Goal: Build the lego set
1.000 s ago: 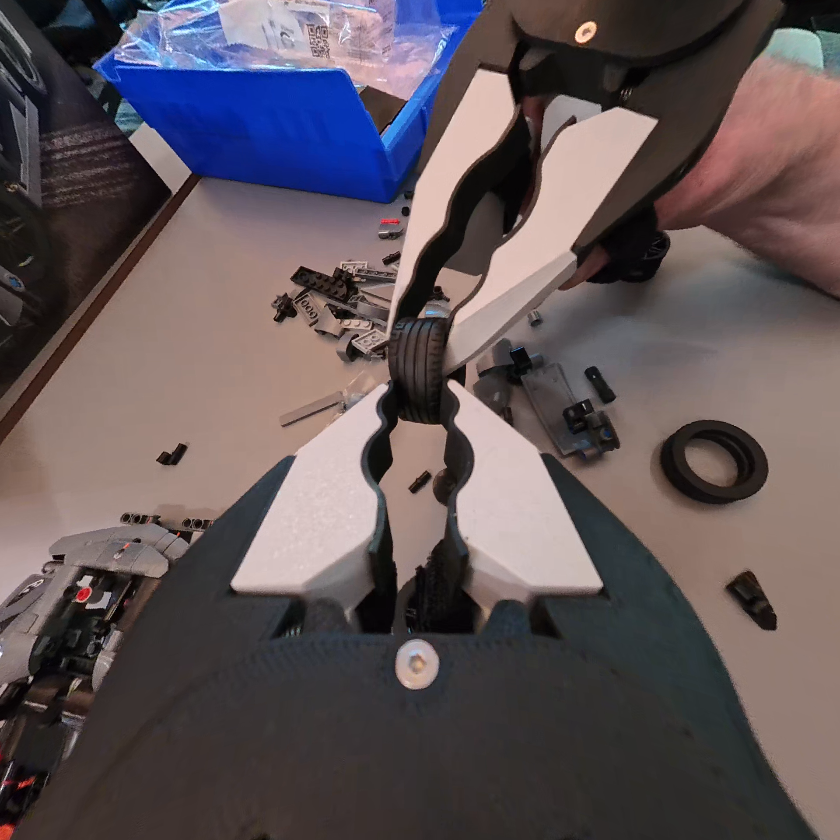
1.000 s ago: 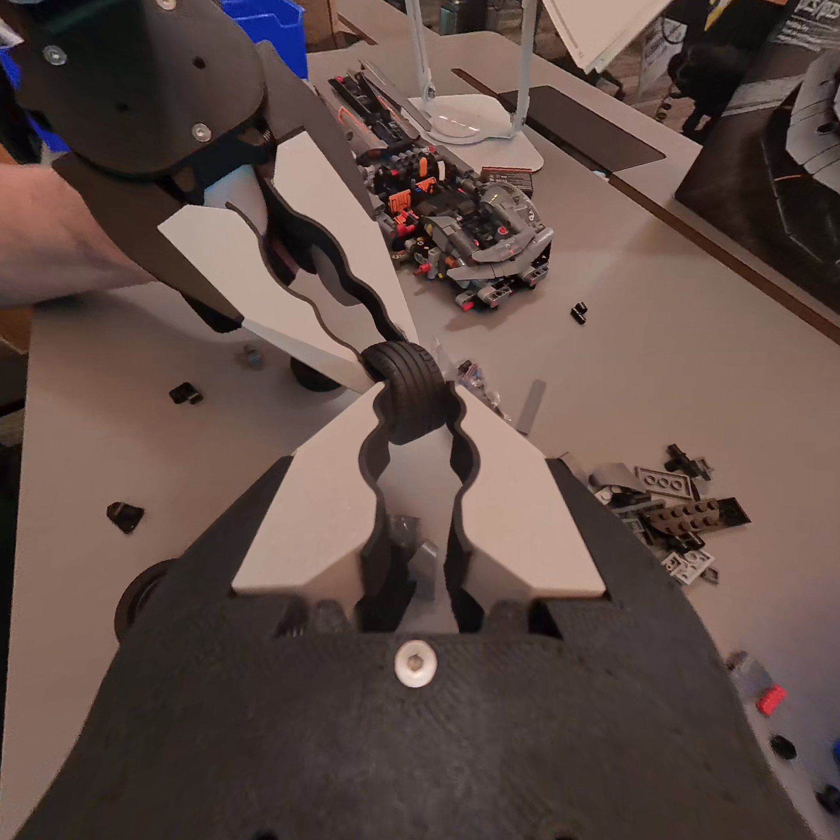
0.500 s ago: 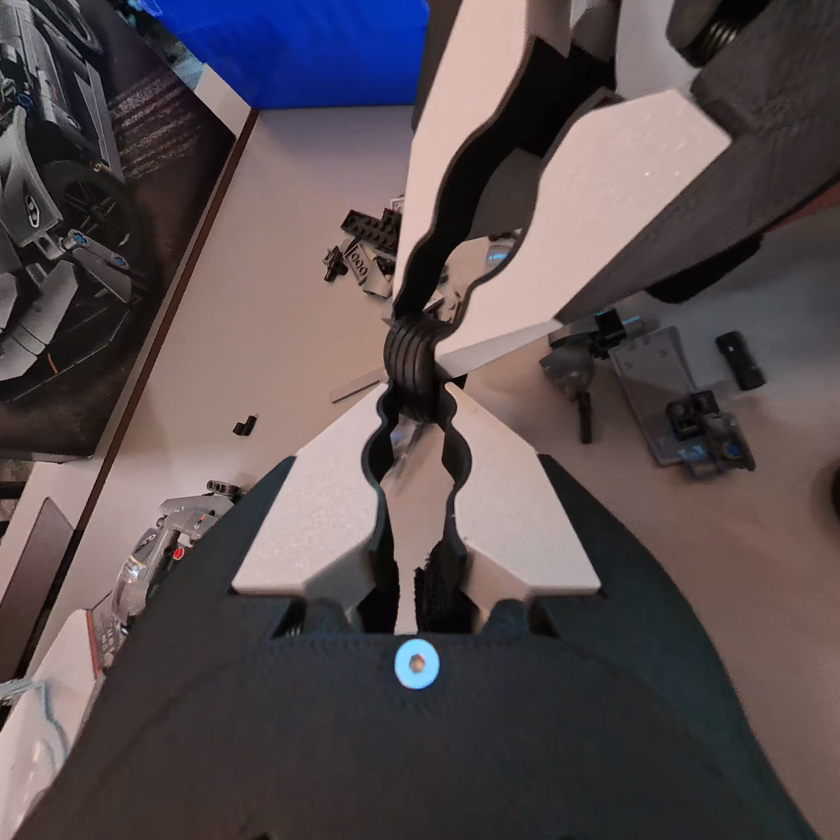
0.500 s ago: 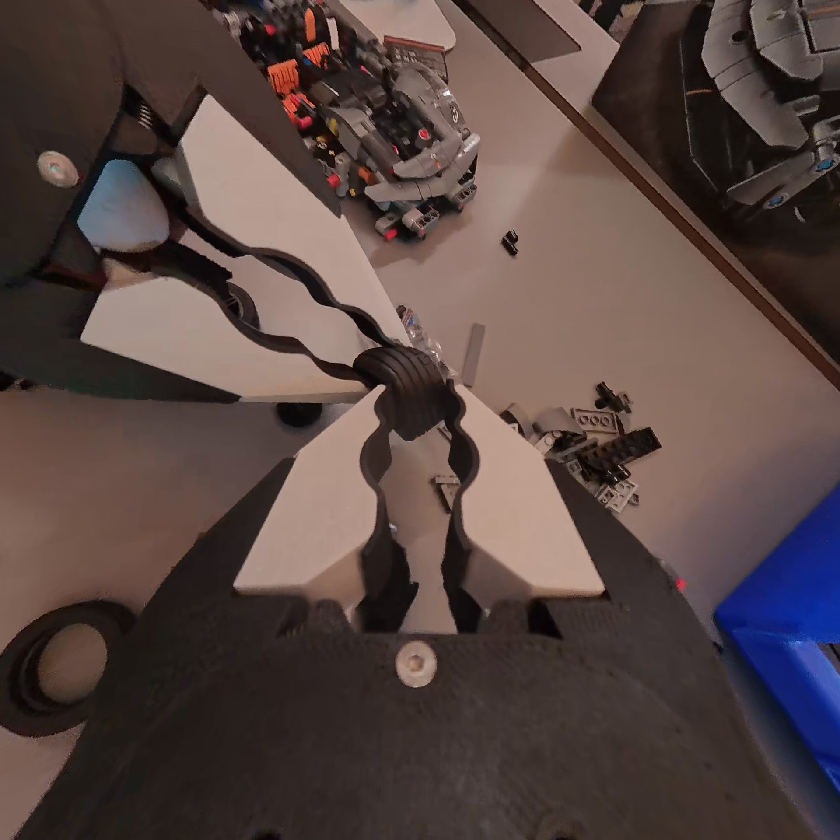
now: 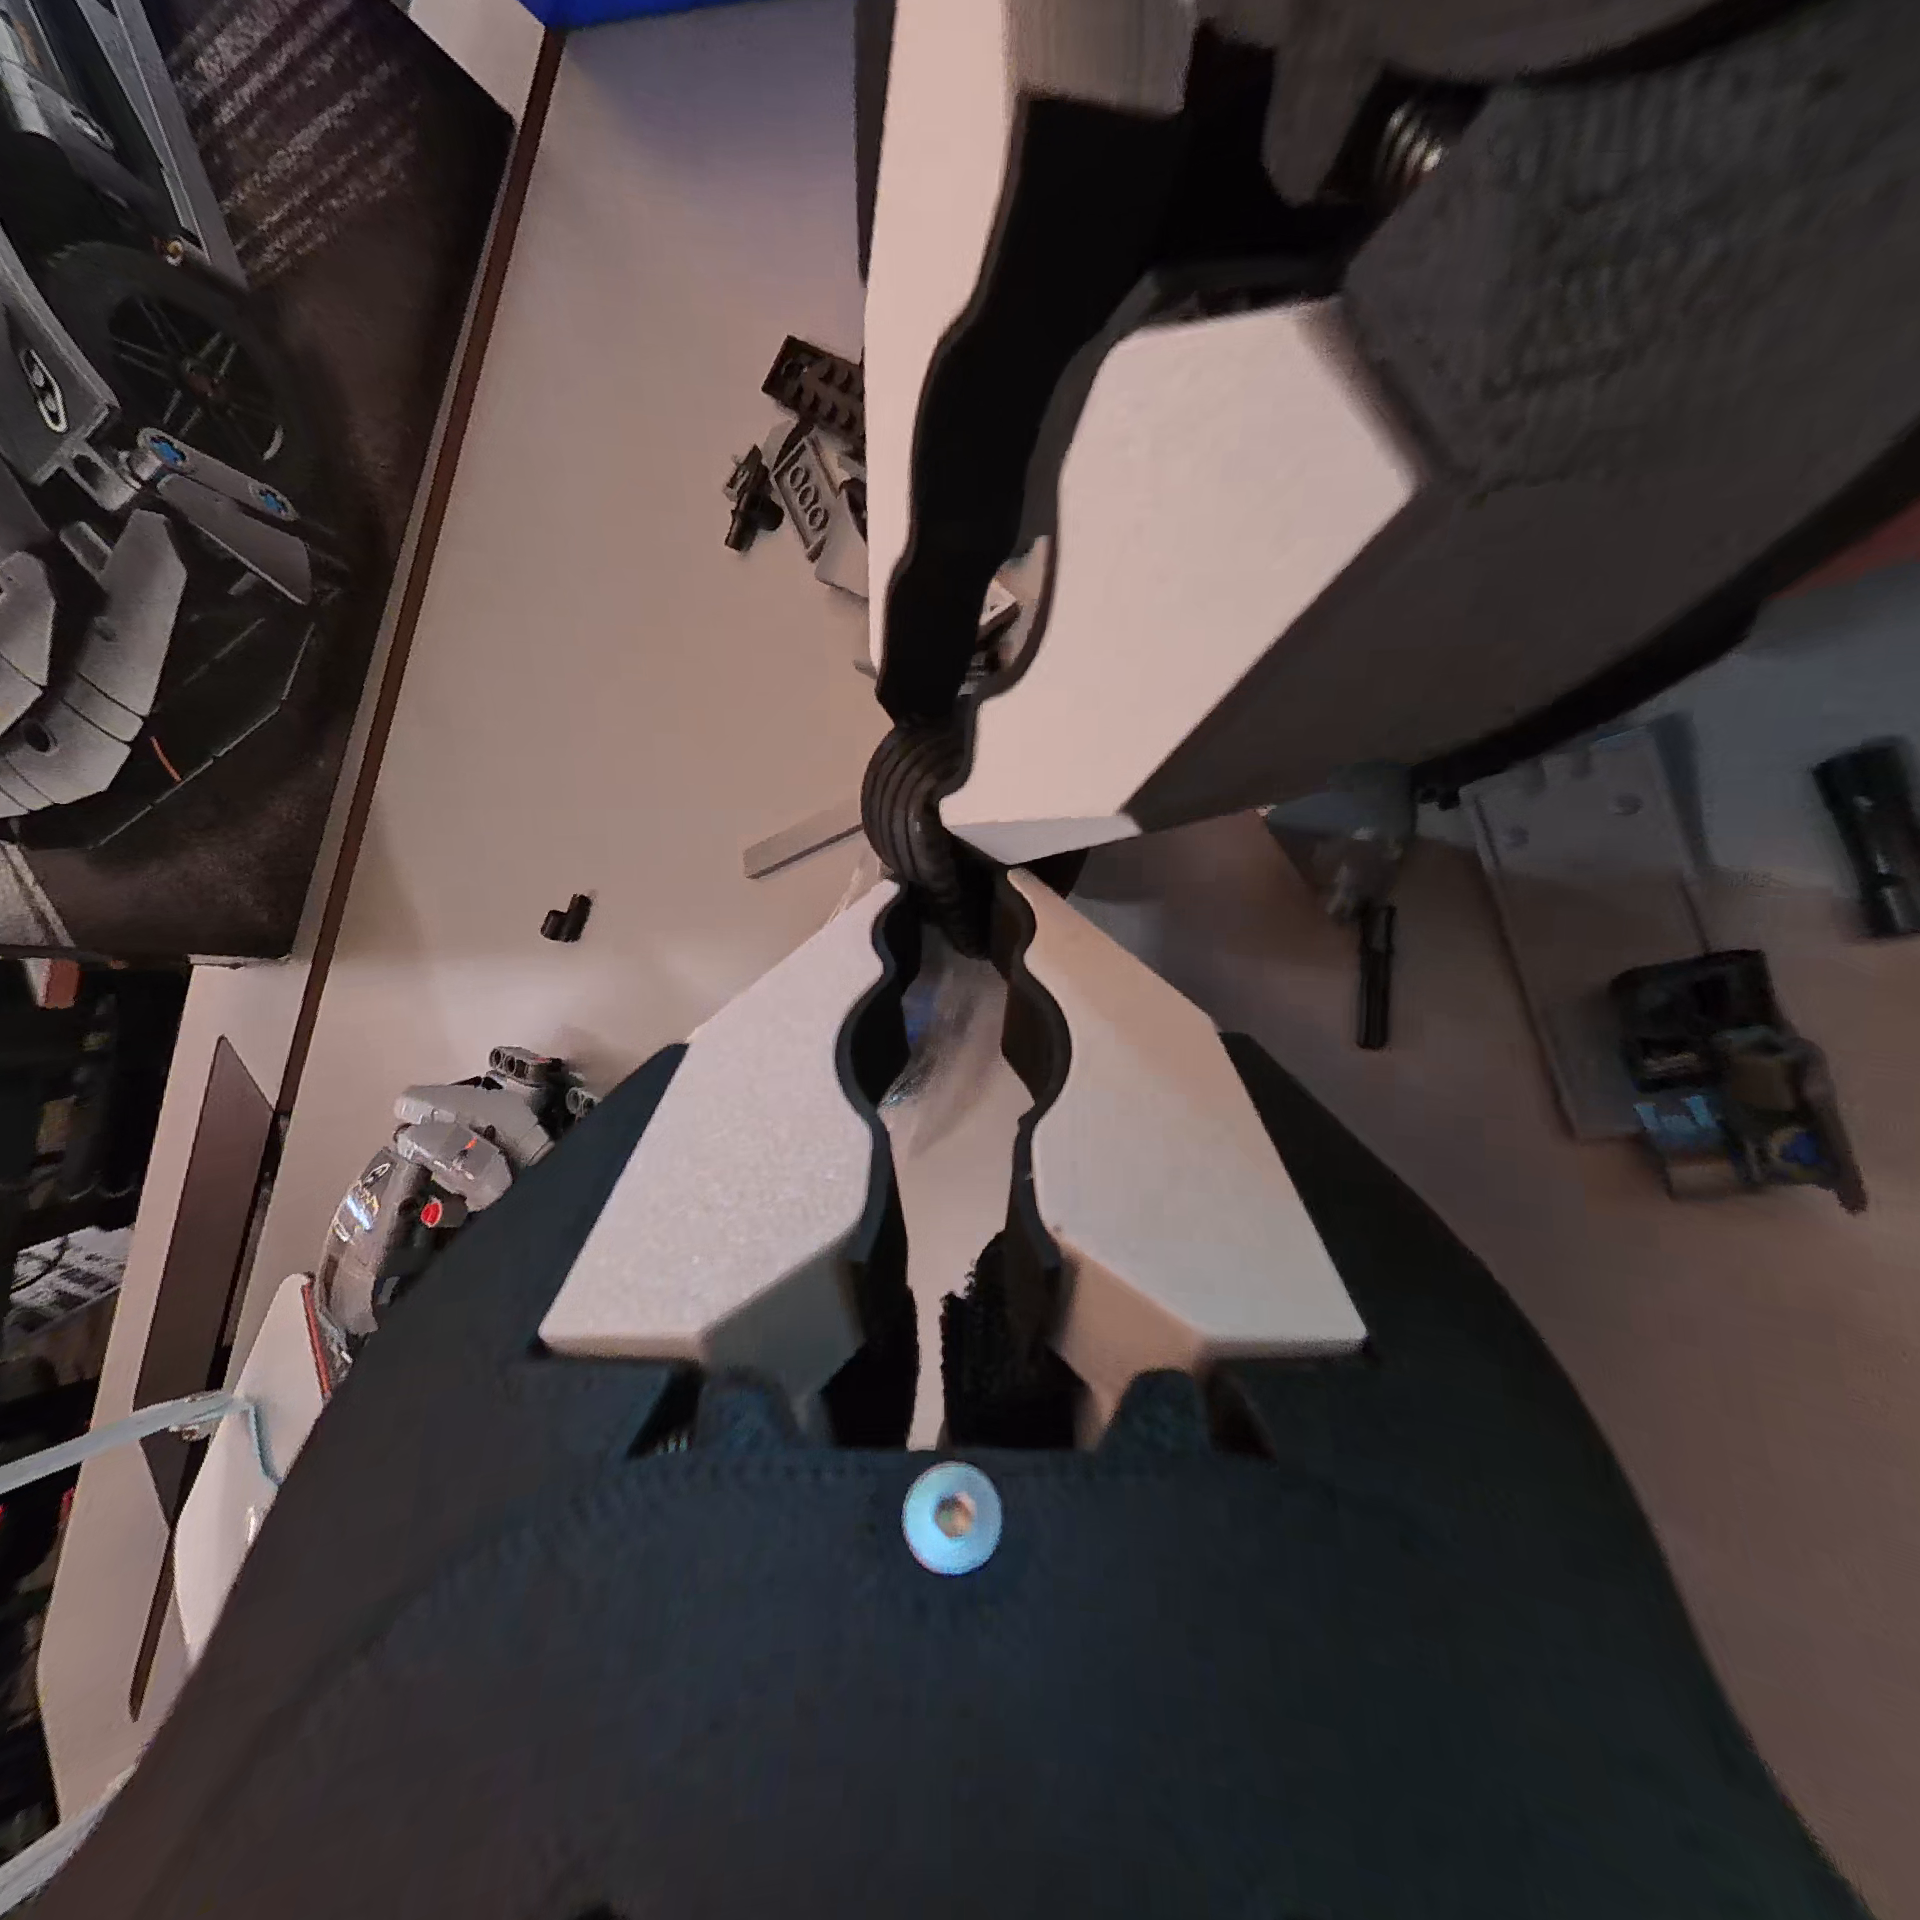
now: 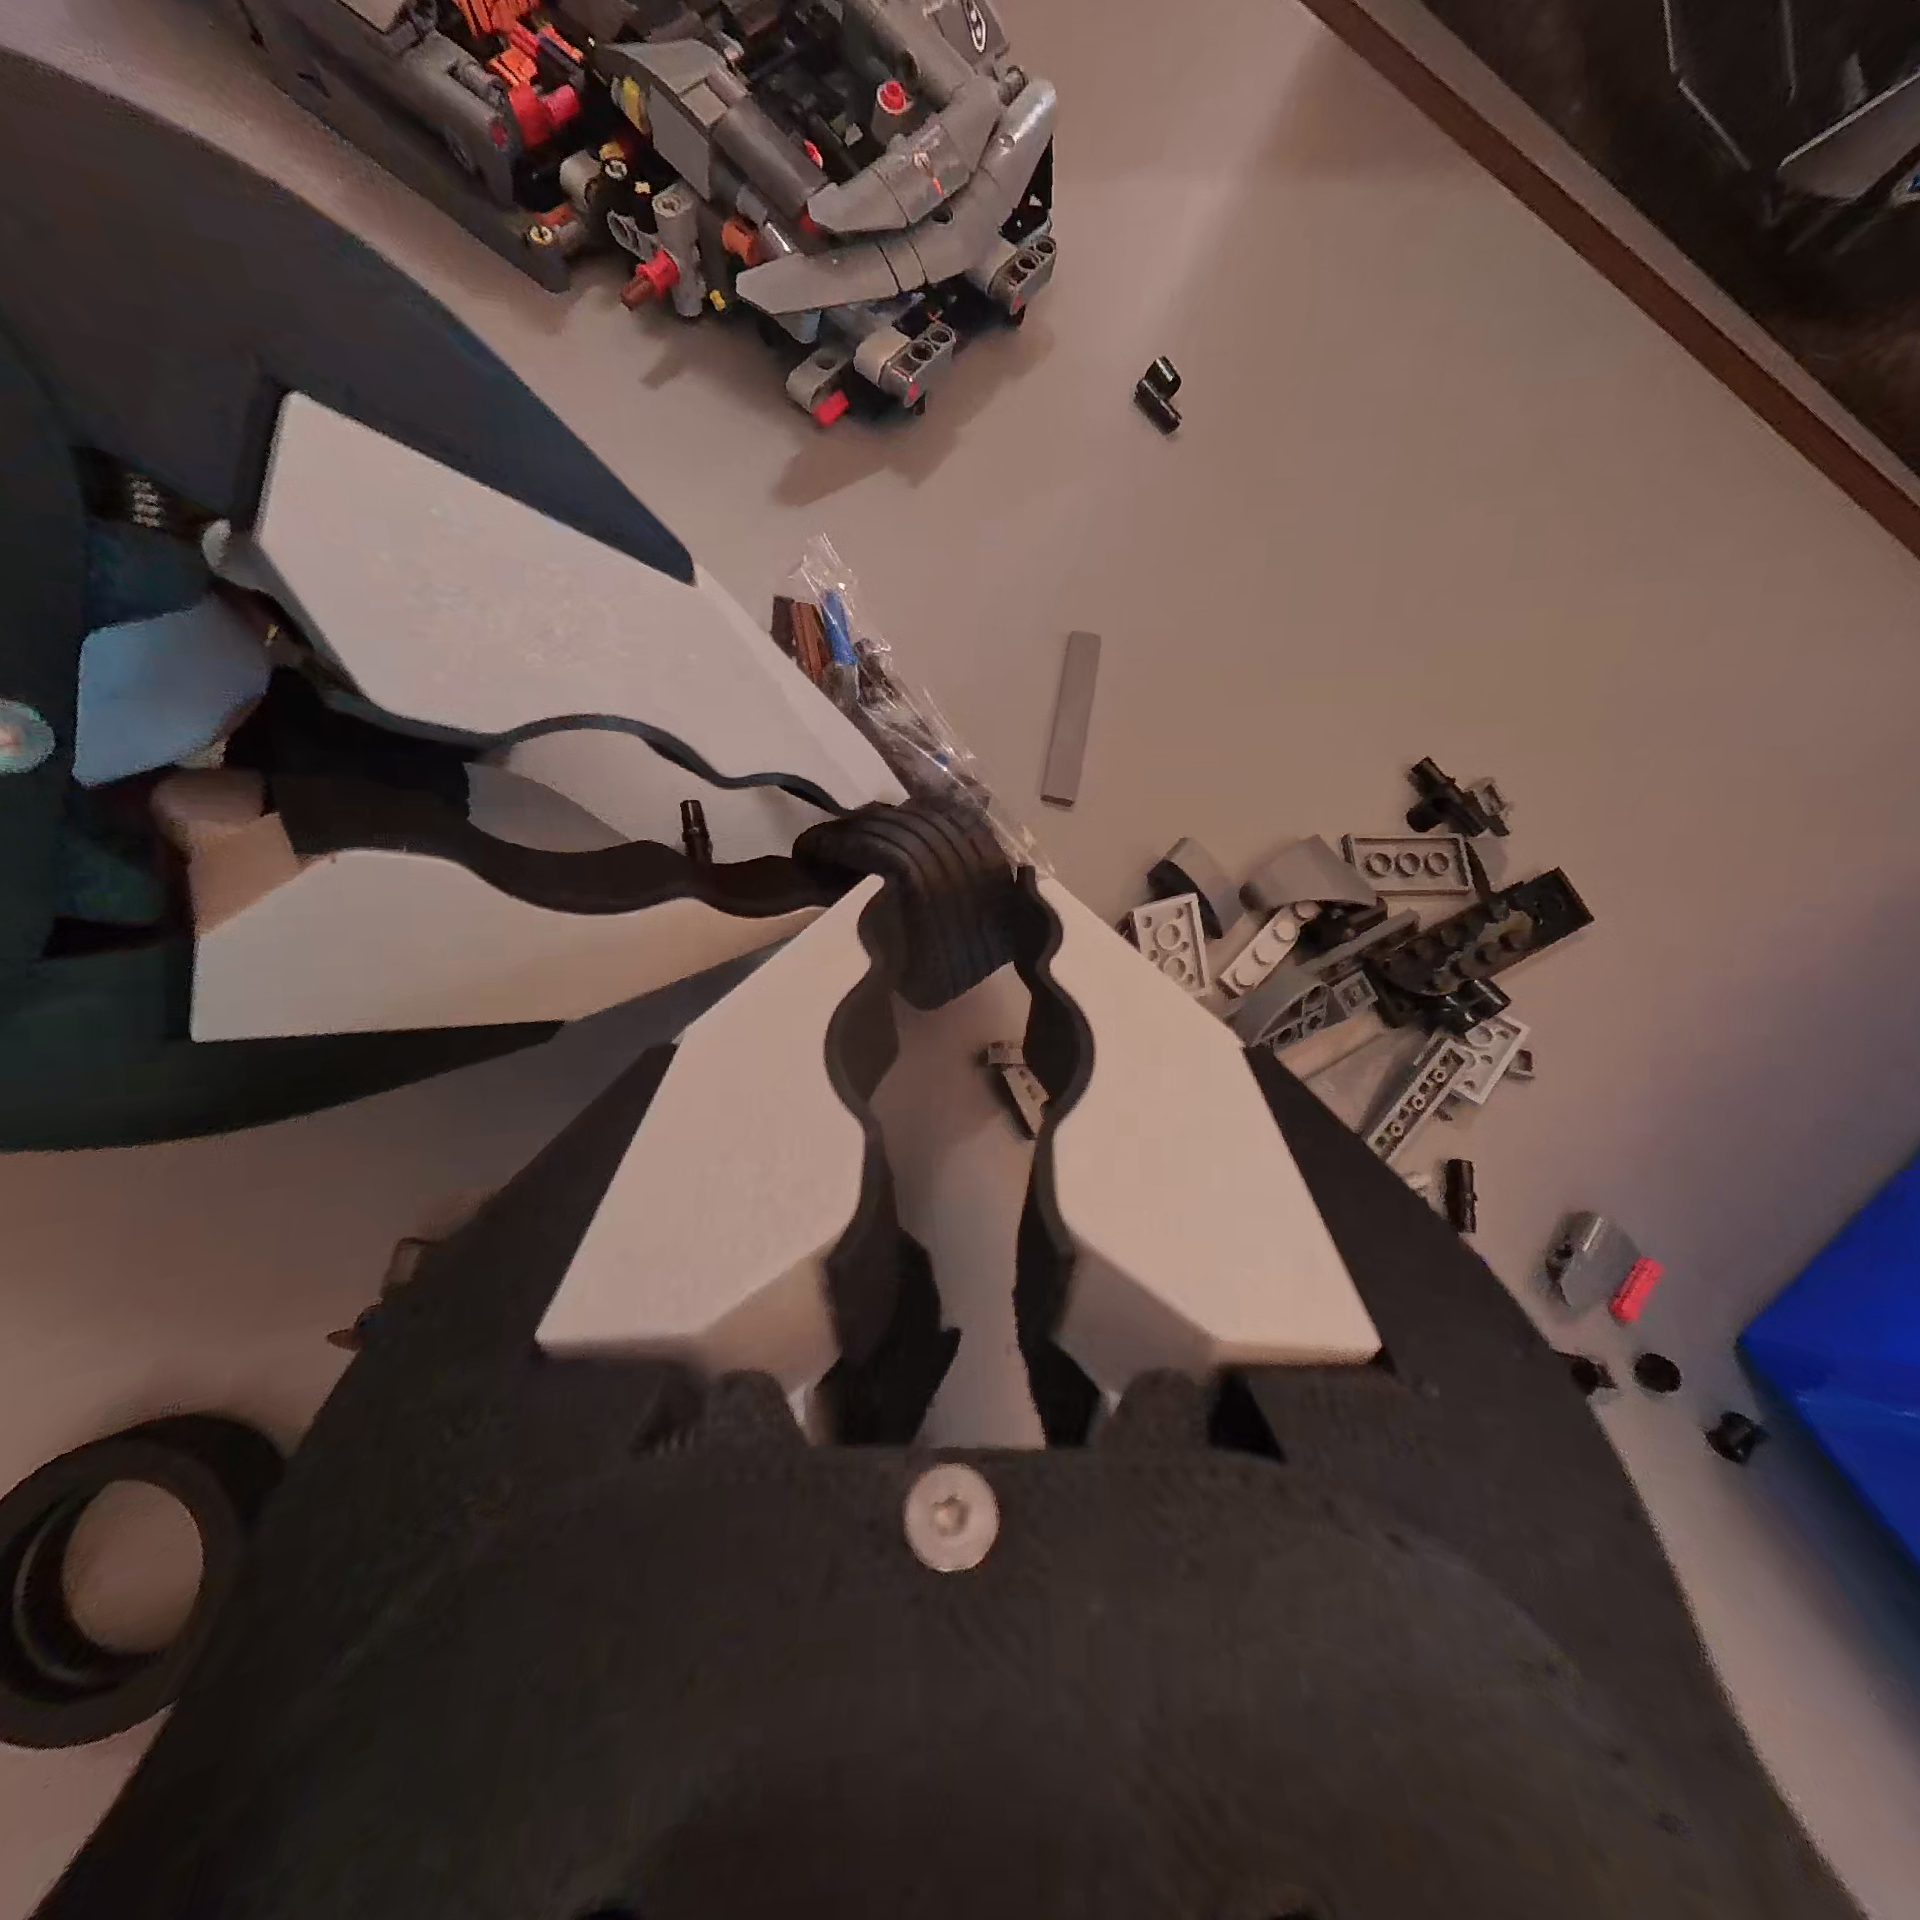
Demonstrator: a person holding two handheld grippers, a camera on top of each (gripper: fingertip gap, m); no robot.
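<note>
A small black rubber tyre [image 5: 902, 800] is held above the grey table between both grippers and looks squashed. My left gripper [image 5: 951, 894] is shut on its near side. My right gripper [image 5: 930, 717] comes in from above and is shut on its far side. In the right wrist view the tyre [image 6: 935, 925] sits in my right gripper [image 6: 951, 888], and the left gripper [image 6: 862, 831] pinches it from the left. The partly built grey car [image 6: 810, 156] stands beyond, and it also shows at the lower left of the left wrist view [image 5: 447, 1174].
A pile of loose grey and black pieces [image 6: 1382, 956] lies to the right, near a blue bin [image 6: 1849, 1371]. A bag of small parts [image 6: 873, 675] and a grey tile [image 6: 1075, 717] lie under the grippers. A loose black tyre [image 6: 94, 1579] and a grey sub-assembly [image 5: 1662, 997] lie nearby. My left and right fingertips are right by each other. Both grippers' tips are roughly 7 cm from the grey tile [image 6: 1075, 717]. Look for it in the left wrist view [image 5: 810, 828] too.
Both grippers kept hold of the tyre and swung round, coming lower over the table and closer together. The tyre looks more squashed than a second ago.
</note>
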